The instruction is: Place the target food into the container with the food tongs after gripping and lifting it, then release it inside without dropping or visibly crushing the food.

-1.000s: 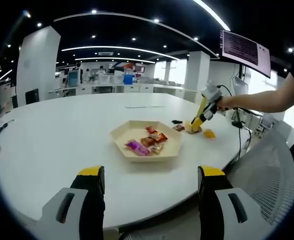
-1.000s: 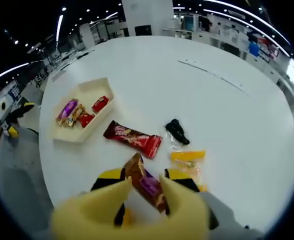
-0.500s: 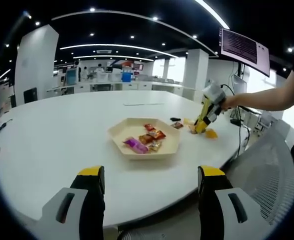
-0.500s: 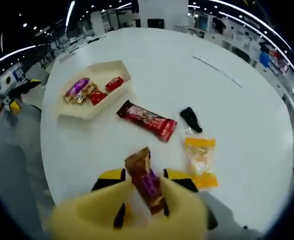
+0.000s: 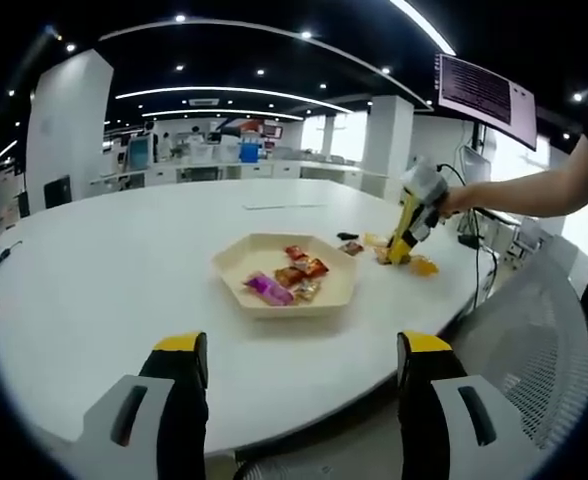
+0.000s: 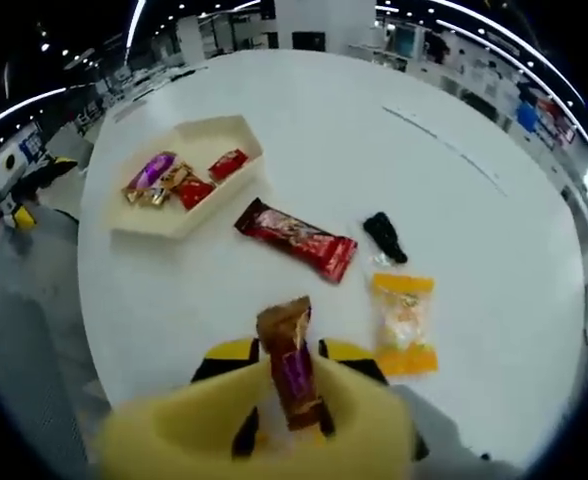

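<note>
Cream hexagonal tray (image 6: 179,215) of wrapped sweets sits left on the white counter (image 6: 374,150), then a red bar (image 6: 296,238), black piece (image 6: 381,237) and orange packet (image 6: 404,322), while the brown-and-purple wrapped bar (image 6: 292,375), now upright rather than tilted, is pinched by the right tool (image 6: 286,425); left tool (image 5: 299,400) gapes wide.

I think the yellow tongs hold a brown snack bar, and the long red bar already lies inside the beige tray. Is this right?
Not quite. The yellow tongs do hold the brown snack bar, but the long red bar lies on the white table, outside the beige tray. The right gripper view shows it.
</note>
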